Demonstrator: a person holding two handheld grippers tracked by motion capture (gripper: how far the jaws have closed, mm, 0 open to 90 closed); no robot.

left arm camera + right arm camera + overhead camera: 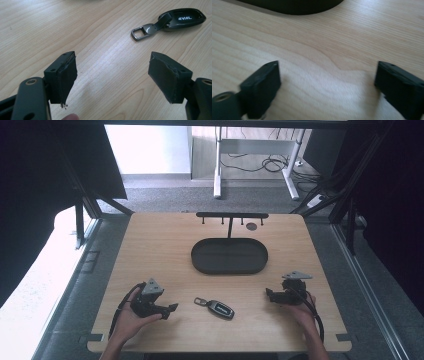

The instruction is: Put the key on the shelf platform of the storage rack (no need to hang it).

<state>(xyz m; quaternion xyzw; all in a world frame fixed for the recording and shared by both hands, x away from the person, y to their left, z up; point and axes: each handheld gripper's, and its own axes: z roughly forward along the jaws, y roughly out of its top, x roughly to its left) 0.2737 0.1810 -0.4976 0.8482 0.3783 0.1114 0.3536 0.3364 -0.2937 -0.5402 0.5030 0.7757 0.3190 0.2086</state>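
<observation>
A black car key fob (220, 308) with a metal loop lies flat on the wooden table (150, 250) near its front edge, between my two grippers. My left gripper (169, 311) rests low on the table just left of the fob, open and pointing right. In the left gripper view its jaws (112, 65) stand wide apart with nothing between them, and the fob (181, 18) lies ahead to the upper right. My right gripper (270, 296) sits to the right of the fob, pointing left. It is open and holds nothing (327, 72).
A black oval tray (200, 257) sits at the middle of the table; its edge (292, 6) shows in the right gripper view. Behind it stands a black bar rack with small hooks (231, 215). Beyond the table are desk legs and cables on the floor.
</observation>
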